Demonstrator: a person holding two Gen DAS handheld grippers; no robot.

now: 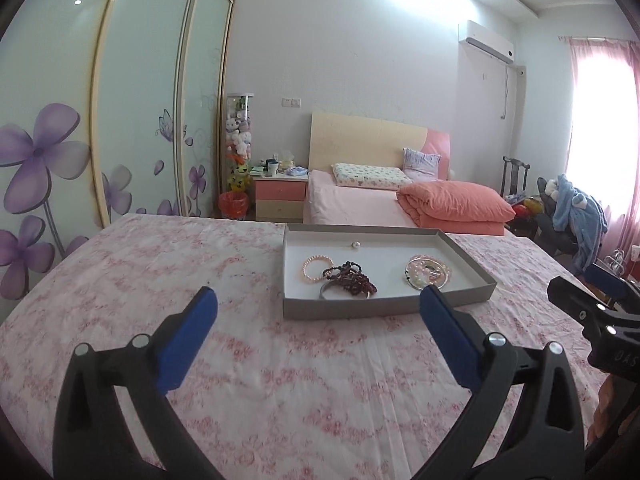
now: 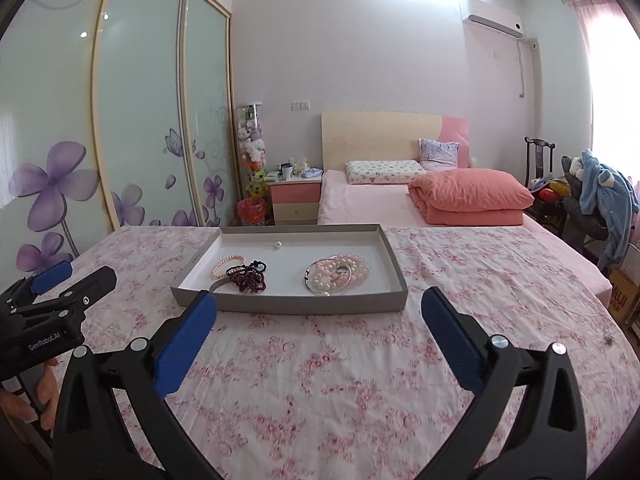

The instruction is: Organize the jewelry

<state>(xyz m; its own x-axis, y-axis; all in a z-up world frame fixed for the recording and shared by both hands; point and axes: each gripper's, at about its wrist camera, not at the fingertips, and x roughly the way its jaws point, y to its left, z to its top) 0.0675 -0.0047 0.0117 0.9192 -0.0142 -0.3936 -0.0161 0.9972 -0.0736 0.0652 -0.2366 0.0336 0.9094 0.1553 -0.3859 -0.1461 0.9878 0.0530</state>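
Note:
A shallow grey tray (image 1: 352, 307) (image 2: 288, 305) with a white floor lies on the pink floral tablecloth. In it are a pink bead bracelet (image 1: 316, 268) (image 2: 227, 263), a heap of dark red bead bracelets (image 1: 352, 278) (image 2: 248, 278), a silver bangle (image 1: 325, 290), a pile of pink and white pearl bracelets (image 1: 428, 272) (image 2: 338, 274) and a single pearl (image 1: 355, 244) (image 2: 277, 245). My left gripper (image 1: 318, 300) is open and empty, just short of the tray's near wall. My right gripper (image 2: 319, 300) is open and empty, also just short of the tray.
The cloth-covered table (image 2: 320, 380) spreads wide around the tray. A small bead (image 2: 609, 337) lies near its right edge. Behind are a bed (image 2: 400, 204) with an orange quilt, a nightstand (image 2: 295, 196) and wardrobe doors (image 2: 140, 100). A chair with blue clothing (image 2: 604, 188) stands at right.

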